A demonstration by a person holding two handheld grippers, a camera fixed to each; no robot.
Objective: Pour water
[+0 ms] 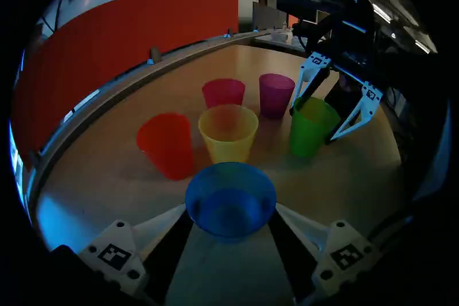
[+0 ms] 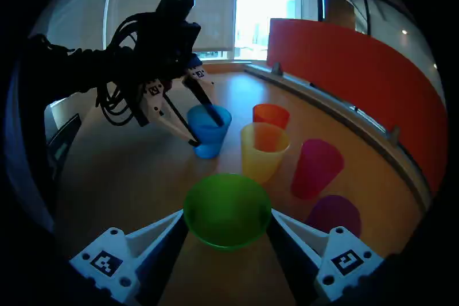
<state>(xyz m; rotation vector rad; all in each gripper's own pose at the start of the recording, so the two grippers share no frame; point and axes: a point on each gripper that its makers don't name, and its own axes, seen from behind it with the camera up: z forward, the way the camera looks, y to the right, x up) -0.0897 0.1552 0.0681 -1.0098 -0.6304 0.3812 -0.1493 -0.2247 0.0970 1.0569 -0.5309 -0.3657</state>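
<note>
We see the blue cup (image 1: 230, 200) upright between the fingers of the left gripper (image 1: 230, 215), which clasp it from both sides near the rim. The green cup (image 2: 227, 211) stands upright in the same way in the right gripper (image 2: 227, 221), with a finger pressed to each side of its wall. We cannot tell whether either cup holds water.

Just ahead of the left jaws stands the yellow cup (image 1: 228, 131), near the blue one but apart from it. Ahead and to the left of those jaws is the orange cup (image 1: 166, 142), just beside the yellow. Farther ahead, beyond the yellow cup, the pink cup (image 1: 224, 92) and the purple cup (image 1: 276, 93) stand side by side. The green cup and its gripper lie ahead and to the right of the left jaws.

All the cups stand on a wooden table (image 1: 103, 174). Along its far edge, to the left of the left jaws, runs a red partition (image 1: 126, 30).
</note>
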